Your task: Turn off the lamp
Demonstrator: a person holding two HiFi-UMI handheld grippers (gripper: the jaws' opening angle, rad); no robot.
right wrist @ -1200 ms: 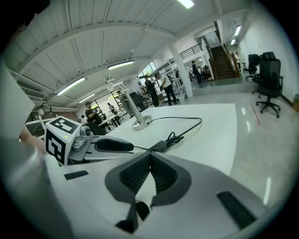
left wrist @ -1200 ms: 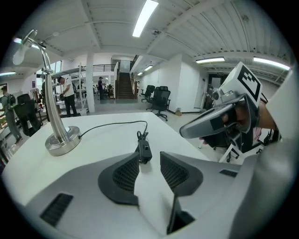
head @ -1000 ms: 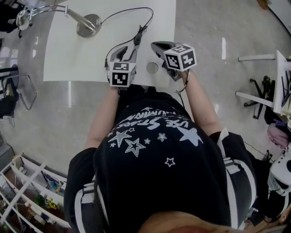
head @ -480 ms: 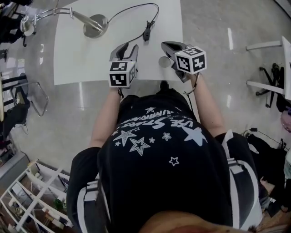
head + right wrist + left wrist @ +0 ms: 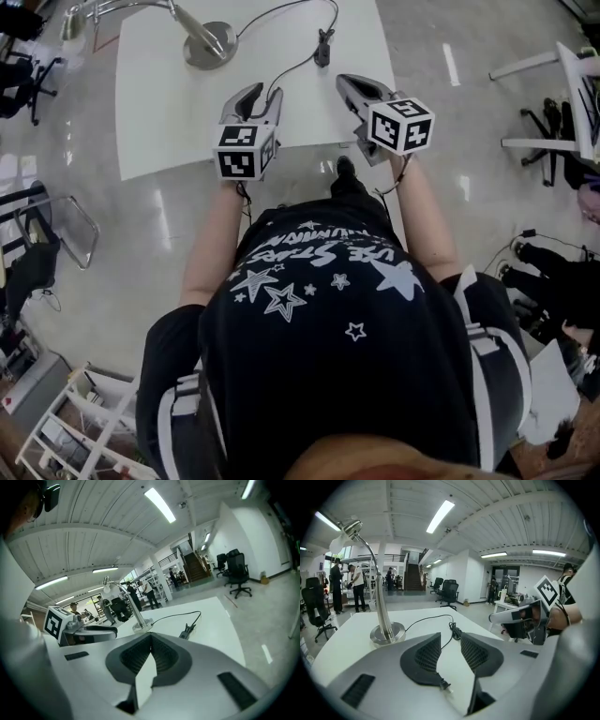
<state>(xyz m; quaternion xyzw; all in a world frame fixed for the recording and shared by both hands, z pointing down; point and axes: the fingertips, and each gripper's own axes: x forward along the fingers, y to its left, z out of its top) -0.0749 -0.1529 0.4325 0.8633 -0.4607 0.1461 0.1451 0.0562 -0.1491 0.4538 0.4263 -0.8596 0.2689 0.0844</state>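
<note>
Chrome gooseneck lamp [image 5: 208, 45] stands on its round base at the white table's [image 5: 169, 112] far left corner. Its thin black cord [image 5: 281, 11] runs to a slim inline switch [image 5: 323, 45] near the far edge. Over the near edge, probably lining up on that switch, the left gripper [image 5: 450, 637] holds its ribbed pads apart and empty, and the right gripper [image 5: 151, 635] is closed on nothing.

White rectangular tabletop [image 5: 159, 122]: plain, unpatterned. On the tabletop: silver metal gooseneck lamp [image 5: 208, 44]; black cord with inline switch [image 5: 323, 47]. Beside the tabletop: person's black T-shirt [image 5: 328, 375], white star print; glossy grey floor [image 5: 94, 234].
</note>
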